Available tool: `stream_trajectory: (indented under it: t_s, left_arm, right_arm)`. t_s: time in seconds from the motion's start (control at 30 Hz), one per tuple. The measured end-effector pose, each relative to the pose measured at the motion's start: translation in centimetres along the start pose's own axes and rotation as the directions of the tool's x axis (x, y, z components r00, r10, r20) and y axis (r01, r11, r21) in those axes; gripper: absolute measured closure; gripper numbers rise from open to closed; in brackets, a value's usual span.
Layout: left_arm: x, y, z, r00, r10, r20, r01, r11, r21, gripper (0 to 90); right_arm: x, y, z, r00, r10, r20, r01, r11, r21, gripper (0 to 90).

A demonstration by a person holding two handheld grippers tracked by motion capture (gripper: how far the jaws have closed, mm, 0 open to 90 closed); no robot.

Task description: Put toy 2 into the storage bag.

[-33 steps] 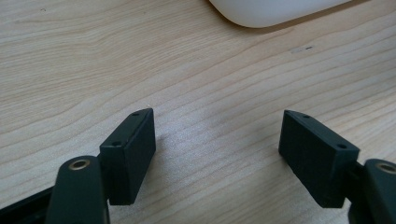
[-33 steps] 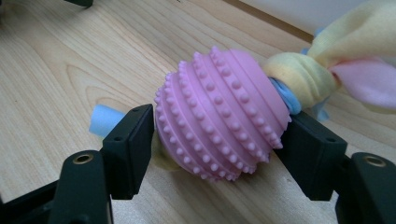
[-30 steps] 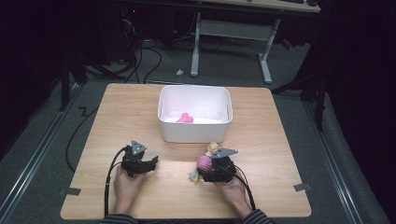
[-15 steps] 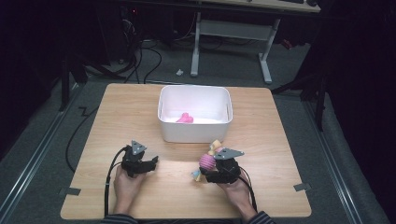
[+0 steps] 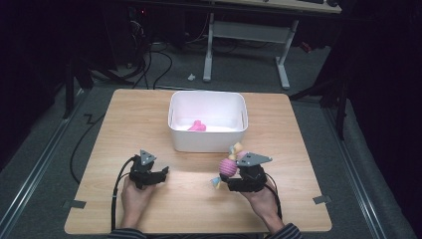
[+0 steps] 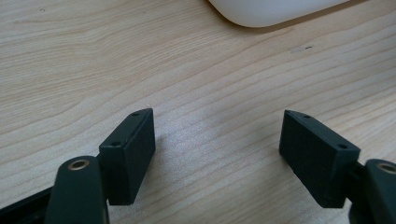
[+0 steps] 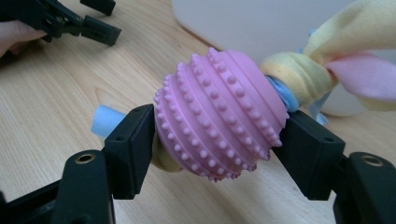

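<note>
Right claw (image 7: 219, 140) clamps knobbly pink ball (image 7: 219, 116).

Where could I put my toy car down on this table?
Bare wood lies left of the white bin, up to the table edge, and right of the bin too. Near the front it is crowded: the left gripper sits open there, and the right gripper holds a pink ball toy.
</note>
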State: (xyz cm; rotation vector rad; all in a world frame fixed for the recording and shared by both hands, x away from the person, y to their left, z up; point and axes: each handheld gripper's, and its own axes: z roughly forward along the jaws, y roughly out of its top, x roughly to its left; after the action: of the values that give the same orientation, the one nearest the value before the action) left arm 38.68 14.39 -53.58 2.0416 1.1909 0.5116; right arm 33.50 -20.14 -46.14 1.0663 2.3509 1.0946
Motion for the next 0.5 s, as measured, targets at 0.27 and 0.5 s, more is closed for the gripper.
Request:
stream_trajectory:
  t_s: [0.27, 0.5]
  left_arm:
    - [0.0, 0.0, 0.0, 1.0000, -0.002, 0.000, 0.002, 1.0000, -0.002, 27.3]
    - [0.0, 0.0, 0.0, 1.0000, 0.001, 0.000, -0.001, 1.0000, 0.000, 27.2]
  right_arm:
    - [-1.3, 1.6, -2.1, 1.0000, -0.009, 0.004, 0.009, 0.999, -0.031, 32.1]
    - [-2.5, 3.7, -4.1, 0.9997, -0.024, -0.001, 0.024, 0.998, -0.054, 32.1]
